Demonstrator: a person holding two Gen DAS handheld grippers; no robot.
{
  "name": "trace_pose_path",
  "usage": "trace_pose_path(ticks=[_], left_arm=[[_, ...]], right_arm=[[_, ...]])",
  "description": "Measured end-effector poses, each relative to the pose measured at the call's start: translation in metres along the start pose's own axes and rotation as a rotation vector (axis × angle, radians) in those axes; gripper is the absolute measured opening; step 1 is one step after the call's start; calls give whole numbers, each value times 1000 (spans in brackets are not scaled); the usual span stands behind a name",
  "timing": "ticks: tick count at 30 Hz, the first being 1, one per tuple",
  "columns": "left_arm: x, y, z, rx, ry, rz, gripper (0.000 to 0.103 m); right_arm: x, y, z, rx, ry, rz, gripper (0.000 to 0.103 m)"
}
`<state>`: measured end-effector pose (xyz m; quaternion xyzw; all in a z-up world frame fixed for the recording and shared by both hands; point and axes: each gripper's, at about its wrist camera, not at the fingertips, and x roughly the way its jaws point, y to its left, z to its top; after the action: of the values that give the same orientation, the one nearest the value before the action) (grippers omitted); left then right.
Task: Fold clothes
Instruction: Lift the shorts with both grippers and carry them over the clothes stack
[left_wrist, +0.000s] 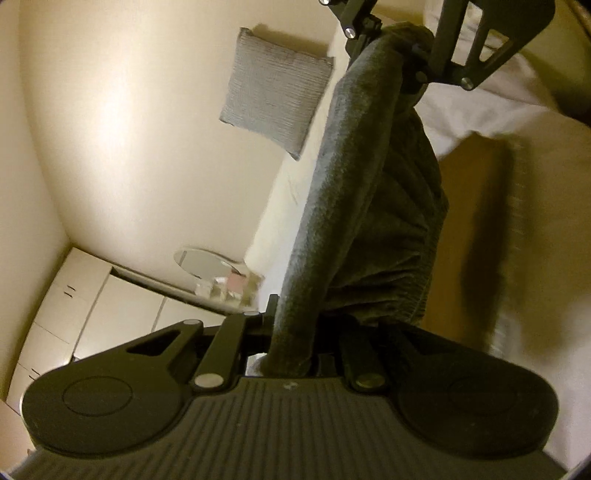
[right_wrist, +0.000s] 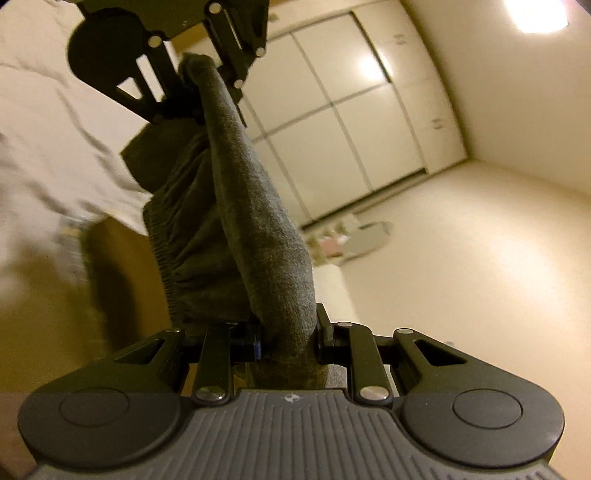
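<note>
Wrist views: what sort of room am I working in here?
Most likely a bedroom. A grey cushion lies on white bedding, and tall white wardrobe doors fill one wall. The dark grey garment is stretched between both grippers.

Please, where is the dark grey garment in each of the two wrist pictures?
Left wrist view: the grey garment runs up the centre, stretched between the left gripper below and the right gripper on top.
Right wrist view: again central, from the right gripper up to the left gripper.
Shared landmark: the white wardrobe doors.
</note>
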<state>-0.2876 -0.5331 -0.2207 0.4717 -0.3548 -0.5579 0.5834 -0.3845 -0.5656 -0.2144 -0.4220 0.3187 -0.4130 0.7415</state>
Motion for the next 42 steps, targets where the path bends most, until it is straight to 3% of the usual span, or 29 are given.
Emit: trace_pose_path(ticks=[3,6,7,12,14,18,20,22,24,26,28,33,34,39,41,42], left_arm=[[41,1,7,-14,-8,18,9],[62,-39,-2,-3,17,-77,9],[69,-52,-6,1,25,-109,9],[105,-118,-22,19,67,-268,12],[116,-139,-27,24,79,-310,12],[107,-140,-27,18,71,-257,17],[100,-139,-29,25,64,-224,26],[92,-137,-36,25,59,-199,27],[89,-139,-38,39,58,-193,24],[98,-142,-38,79,61,-202,15],[107,-142,-36,119,58,-191,14],[129,-106,-23,124,1,-7,12],[129,-109,-24,128,-5,-13,12],[134,-153,-54,196,47,-183,11],[130,-155,-56,181,46,-181,11],[129,-156,-56,174,45,-180,12]], right_arm=[[38,-12,-5,-15,3,-89,21],[69,-4,-16,-34,-11,-148,22],[76,4,-22,-30,-1,-125,22],[98,85,-74,-77,129,156,22],[93,103,-84,-86,135,199,24],[80,108,-90,-71,133,194,34],[75,106,-90,-63,140,180,40],[68,102,-90,-52,137,166,40],[68,103,-88,-38,138,177,33],[71,105,-89,-31,148,189,27],[74,104,-87,-15,152,167,24],[74,98,-78,75,137,33,22],[73,101,-77,83,138,25,22],[78,136,-78,-45,152,143,25],[76,137,-76,-54,152,151,27],[76,136,-76,-52,155,152,33]])
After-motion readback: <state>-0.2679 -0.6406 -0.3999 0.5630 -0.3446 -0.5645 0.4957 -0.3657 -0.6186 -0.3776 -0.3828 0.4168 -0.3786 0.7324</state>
